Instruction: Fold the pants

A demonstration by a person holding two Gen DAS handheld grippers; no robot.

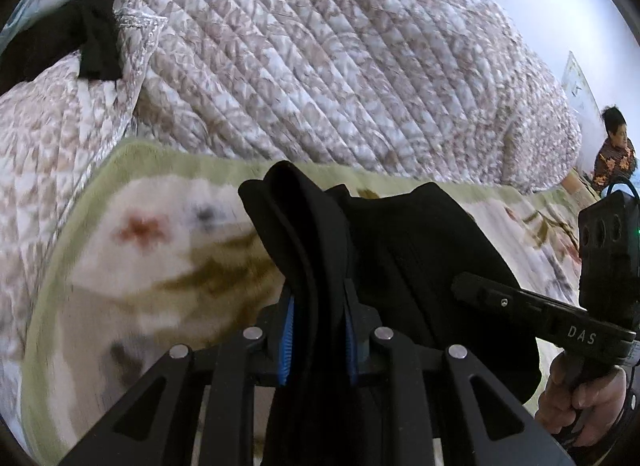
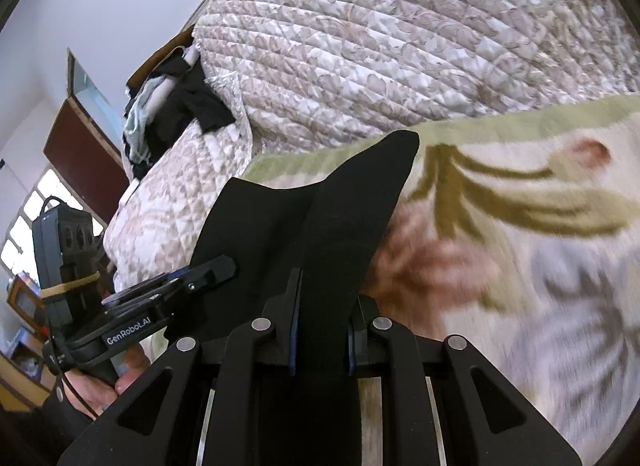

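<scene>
Both grippers angle downward, side by side, clamping black pants [image 1: 400, 250].

Pants [image 1: 400, 250] over blanket [image 1: 132, 250], quilt [image 1: 320, 65] behind

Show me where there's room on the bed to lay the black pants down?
The flowered blanket is bare between its green edge by the quilt and the pants, which the left gripper and right gripper both hold. The same blanket lies bare right of the pants in the right view. The clothes pile crowds the quilt's far corner.
</scene>
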